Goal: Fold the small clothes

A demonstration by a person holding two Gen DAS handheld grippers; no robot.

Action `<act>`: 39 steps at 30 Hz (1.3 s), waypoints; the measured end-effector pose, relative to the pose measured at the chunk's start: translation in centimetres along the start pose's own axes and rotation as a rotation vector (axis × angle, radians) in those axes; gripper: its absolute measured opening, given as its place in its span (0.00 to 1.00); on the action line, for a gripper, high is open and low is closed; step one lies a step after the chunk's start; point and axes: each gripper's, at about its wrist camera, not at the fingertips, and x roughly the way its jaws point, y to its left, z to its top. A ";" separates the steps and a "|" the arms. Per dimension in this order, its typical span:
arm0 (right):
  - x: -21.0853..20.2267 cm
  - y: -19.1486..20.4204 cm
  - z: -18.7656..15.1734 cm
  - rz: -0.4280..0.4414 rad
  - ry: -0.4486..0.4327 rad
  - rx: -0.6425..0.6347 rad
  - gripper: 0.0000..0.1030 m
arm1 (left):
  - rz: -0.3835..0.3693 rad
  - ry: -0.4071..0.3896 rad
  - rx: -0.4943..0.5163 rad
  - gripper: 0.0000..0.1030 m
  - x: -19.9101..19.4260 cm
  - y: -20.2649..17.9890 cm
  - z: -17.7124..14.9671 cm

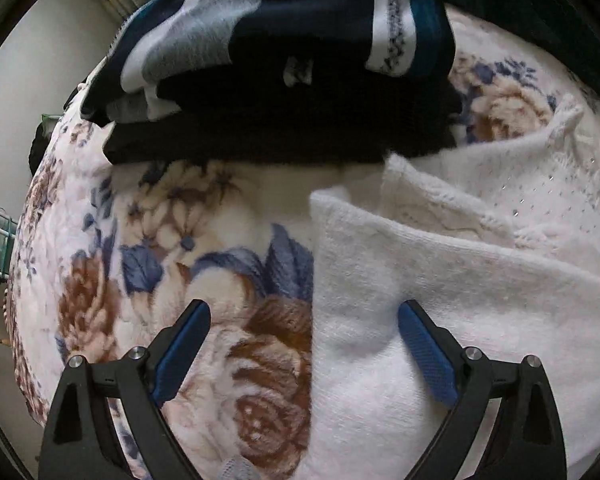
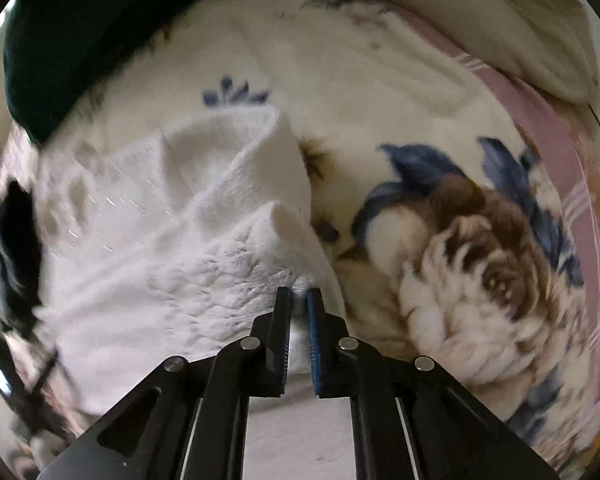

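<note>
A white fluffy knit garment (image 1: 460, 280) lies on a floral blanket (image 1: 148, 264) over the bed. My left gripper (image 1: 304, 316) is open, its jaws wide apart just above the garment's left edge, one finger over the blanket and one over the white cloth. In the right wrist view the same white garment (image 2: 160, 240) lies partly folded and raised at its right edge. My right gripper (image 2: 299, 294) is shut on that edge of the white garment and holds it up from the blanket (image 2: 460, 240).
A stack of folded dark and striped clothes (image 1: 284, 72) lies on the blanket behind the white garment. A dark green cloth (image 2: 80, 40) lies at the far left in the right wrist view. A pink striped sheet (image 2: 560, 168) and a cream pillow (image 2: 500, 12) lie at right.
</note>
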 end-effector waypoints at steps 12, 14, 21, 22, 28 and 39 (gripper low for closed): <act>-14.3 -6.3 -5.7 0.091 -0.015 0.013 0.78 | -0.198 -0.079 0.396 0.94 -20.2 -13.1 -13.4; -16.4 -8.3 -6.2 0.084 -0.030 0.009 0.78 | -0.199 -0.073 0.485 0.94 -22.7 -17.2 -17.8; -20.3 -16.1 -4.8 0.035 -0.049 -0.027 0.78 | -0.319 0.180 0.466 0.94 -25.2 -30.1 -29.3; -20.3 -16.9 -4.5 0.026 -0.045 -0.043 0.78 | -0.318 0.193 0.464 0.94 -25.1 -31.8 -30.6; -18.7 -18.5 -2.8 0.014 0.007 -0.147 0.78 | -0.202 0.245 0.495 0.93 -21.4 -35.8 -34.9; -6.8 -9.2 2.7 0.213 0.232 -0.305 0.78 | -0.337 0.140 0.292 0.08 -20.0 -30.4 -32.9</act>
